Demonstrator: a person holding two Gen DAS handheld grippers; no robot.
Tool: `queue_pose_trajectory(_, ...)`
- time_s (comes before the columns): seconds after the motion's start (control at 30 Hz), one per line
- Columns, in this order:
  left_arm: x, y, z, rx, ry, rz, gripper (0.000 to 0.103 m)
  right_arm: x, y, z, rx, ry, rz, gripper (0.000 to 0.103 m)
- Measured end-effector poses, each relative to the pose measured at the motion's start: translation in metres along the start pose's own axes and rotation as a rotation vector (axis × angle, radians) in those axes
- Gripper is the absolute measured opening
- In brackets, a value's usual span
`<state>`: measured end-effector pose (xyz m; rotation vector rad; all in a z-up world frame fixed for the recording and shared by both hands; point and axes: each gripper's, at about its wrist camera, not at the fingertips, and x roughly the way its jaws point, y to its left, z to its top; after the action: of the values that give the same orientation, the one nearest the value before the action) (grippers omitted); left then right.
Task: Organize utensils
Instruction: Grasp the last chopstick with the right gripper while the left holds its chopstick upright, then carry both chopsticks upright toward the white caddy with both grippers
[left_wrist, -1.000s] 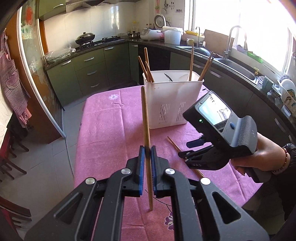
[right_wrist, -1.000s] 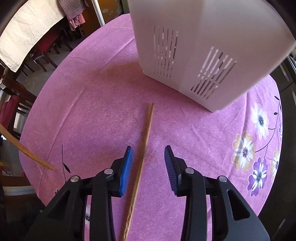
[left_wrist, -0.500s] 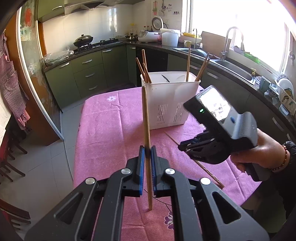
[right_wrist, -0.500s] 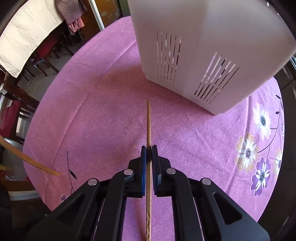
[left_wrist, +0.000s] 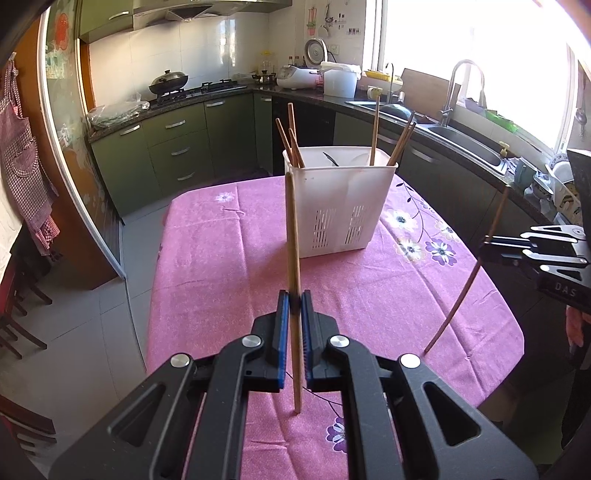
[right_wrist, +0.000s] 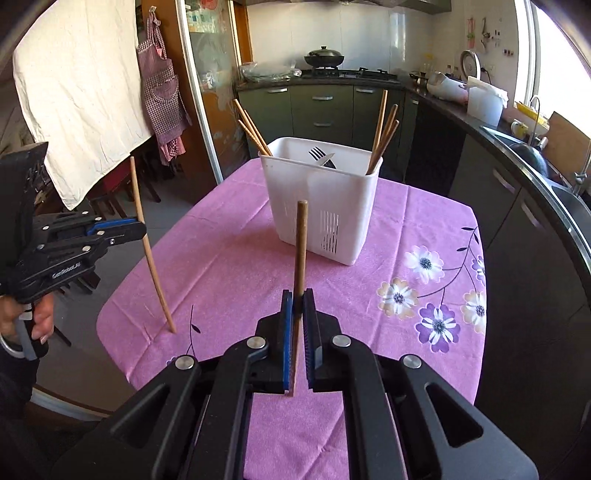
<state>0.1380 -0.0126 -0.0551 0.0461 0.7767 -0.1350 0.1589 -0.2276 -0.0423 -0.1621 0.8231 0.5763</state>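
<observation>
Two pairs of tongs, two chopsticks, both clear of the pink-clothed worktop (left_wrist: 207, 258). Nearest, the left tongs (left_wrist: 294, 306) are clenched on a pale chopstick (left_wrist: 292, 236), held upright and pinched below its middle, so most of its length stands above the pads. Alongside, the right tongs (right_wrist: 297, 306) grasp a darker chopstick (right_wrist: 300, 243) the same way, its blunt end up and its tip hanging under the pads. (Seen from the left camera, that stick slants a little.)

These look like light, stiff wooden sticks, smooth enough to swivel in a two-point pinch; a hold nearer the middle would probably steady them, and the grip low down leaves a long top to sway. Neither seems fragile.

Further off, towards the far side of the worktop, stands the white caddy (right_wrist: 317, 206), slotted at its base and apparently divided inside. Chopsticks lean in its left and right ends, with a fork (right_wrist: 316, 152) in the middle. Judging by that sorting, each held stick belongs with its fellows, dropped tip first.

Behind, the kitchen cabinets and a wok (left_wrist: 168, 79) on the hob.
</observation>
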Motion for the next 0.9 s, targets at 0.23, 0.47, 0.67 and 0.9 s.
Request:
queue_pose_trajectory(0.23, -0.001, -0.008, -0.006, 0.020, -0.001, -0.006, 0.006, -0.011, -0.013, -0.023, 0.032, -0.009, 0.009, 0.007)
queue_pose_trajectory(0.47, -0.005, -0.013, -0.003, 0.041, -0.014, -0.004, 0.006, -0.007, -0.019, -0.021, 0.043, -0.017, 0.021, 0.007)
queue_pose_trajectory(0.67, 0.012, -0.023, 0.001, 0.072, 0.041, -0.017, 0.006, -0.009, -0.020, -0.017, 0.040, -0.020, 0.017, 0.007)
queue_pose_trajectory(0.9, 0.098, -0.069, -0.003, 0.215, 0.314, -0.165, 0.030, -0.027, -0.030, -0.015, 0.055, -0.043, -0.009, 0.007)
